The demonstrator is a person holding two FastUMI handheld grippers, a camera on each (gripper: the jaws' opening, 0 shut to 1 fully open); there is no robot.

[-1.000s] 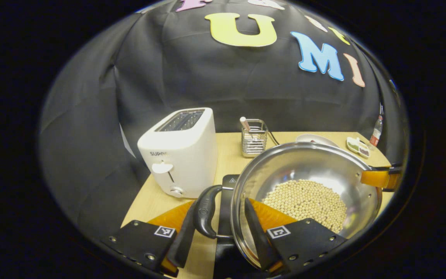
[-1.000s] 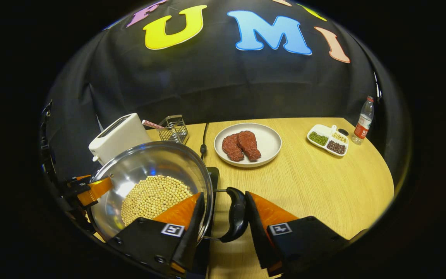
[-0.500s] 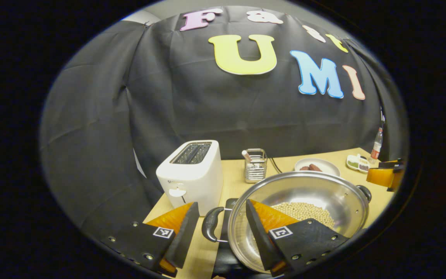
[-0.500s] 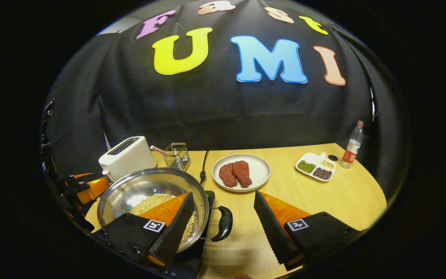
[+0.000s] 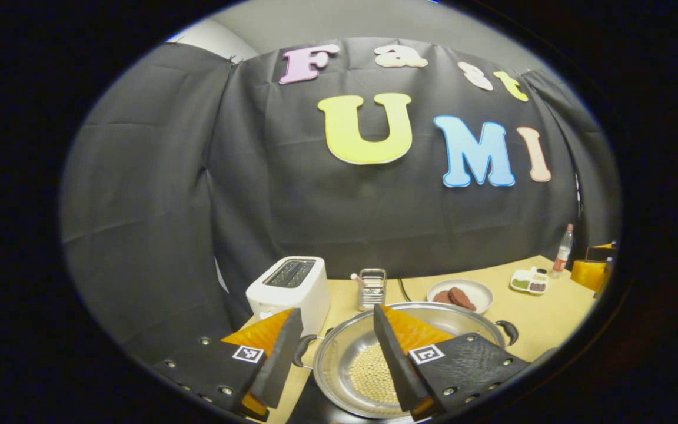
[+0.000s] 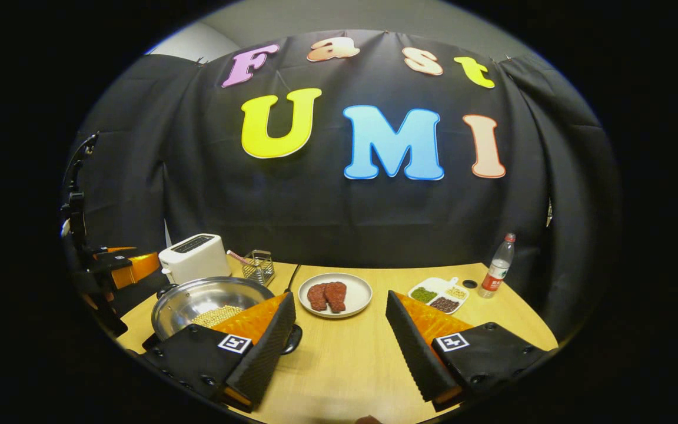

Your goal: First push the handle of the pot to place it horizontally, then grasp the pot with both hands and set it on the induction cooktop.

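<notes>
Both claws let go of pot handles and pulled up and back. Left claw (image 5: 333, 359) wide open, empty; right claw (image 6: 342, 347) likewise. Steel pot (image 6: 198, 297) (soybeans inside) sat on induction cooktop (image 6: 152, 340), on tabletop (image 6: 345, 359). Placement judged done.

We saw the pot (image 6: 206, 301) on the induction cooktop (image 6: 152, 340) at the table's (image 6: 351, 359) left end, beans (image 5: 369, 372) inside it. Behind it stood the toaster (image 6: 193, 265), the wire rack (image 6: 258, 266) to its right. Further right lay the plate (image 6: 334, 295), the divided dish (image 6: 440, 295) and the bottle (image 6: 498, 265).
</notes>
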